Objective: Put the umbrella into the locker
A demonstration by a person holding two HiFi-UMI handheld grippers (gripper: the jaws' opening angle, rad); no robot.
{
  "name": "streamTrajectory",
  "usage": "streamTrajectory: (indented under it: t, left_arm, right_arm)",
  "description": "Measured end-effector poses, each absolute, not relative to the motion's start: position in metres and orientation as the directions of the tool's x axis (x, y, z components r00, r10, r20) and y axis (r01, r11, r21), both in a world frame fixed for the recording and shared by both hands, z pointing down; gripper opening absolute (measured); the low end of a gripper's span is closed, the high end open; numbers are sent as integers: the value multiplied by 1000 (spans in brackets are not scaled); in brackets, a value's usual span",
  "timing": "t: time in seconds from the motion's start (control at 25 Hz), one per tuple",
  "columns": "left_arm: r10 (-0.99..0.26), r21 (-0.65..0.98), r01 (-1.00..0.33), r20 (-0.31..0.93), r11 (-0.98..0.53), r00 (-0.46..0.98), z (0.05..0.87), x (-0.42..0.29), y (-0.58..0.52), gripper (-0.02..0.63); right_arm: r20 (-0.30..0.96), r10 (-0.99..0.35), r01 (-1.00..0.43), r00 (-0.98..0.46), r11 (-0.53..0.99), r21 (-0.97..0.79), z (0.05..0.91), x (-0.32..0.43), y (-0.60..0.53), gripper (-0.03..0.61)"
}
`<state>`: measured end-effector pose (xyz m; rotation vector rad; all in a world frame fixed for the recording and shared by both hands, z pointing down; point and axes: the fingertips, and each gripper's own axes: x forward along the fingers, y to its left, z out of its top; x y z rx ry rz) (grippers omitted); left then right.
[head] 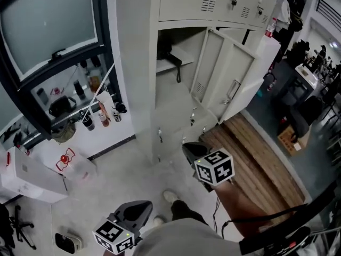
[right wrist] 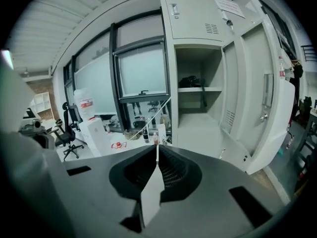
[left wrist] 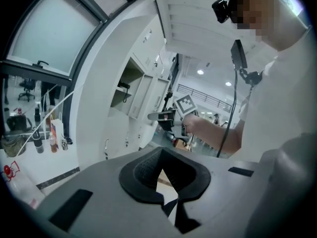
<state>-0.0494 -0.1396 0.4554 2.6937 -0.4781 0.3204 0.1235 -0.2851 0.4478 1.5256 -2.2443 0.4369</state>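
Left claw (left wrist: 157, 153) and right claw (right wrist: 157, 148) are both pinched together, empty. At the right claw's twelve o'clock, the open locker (right wrist: 196, 110) shelves a dark bundle (right wrist: 190, 82), perhaps the umbrella.

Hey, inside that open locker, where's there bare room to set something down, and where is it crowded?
The lower compartment, below the shelf and left of the open door, looks bare. On the shelf, a dark object fills the left; its right end is free. The window ledge left of the locker is crowded with bottles.
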Motion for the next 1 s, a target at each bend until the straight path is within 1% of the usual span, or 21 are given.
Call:
streamTrajectory:
  t: [0.28,0.56,1.0]
  left_arm:
    - [-280,329,-373,296,-868,913,460,-52,-128,11]
    - [-277,321,-374,308,-870,910,463,-50,-116,11]
    - [-266,338,-368,312,-866,912,463,-43,-105,11]
  right_arm:
    - [474,-786,-907,-396,415,-69,464,94,-246,23]
    - [486,-758,-879,-435,475,-46,473,73,-213,21]
    - [487,-731,-841,-478,541,-12,473,54,-190,17]
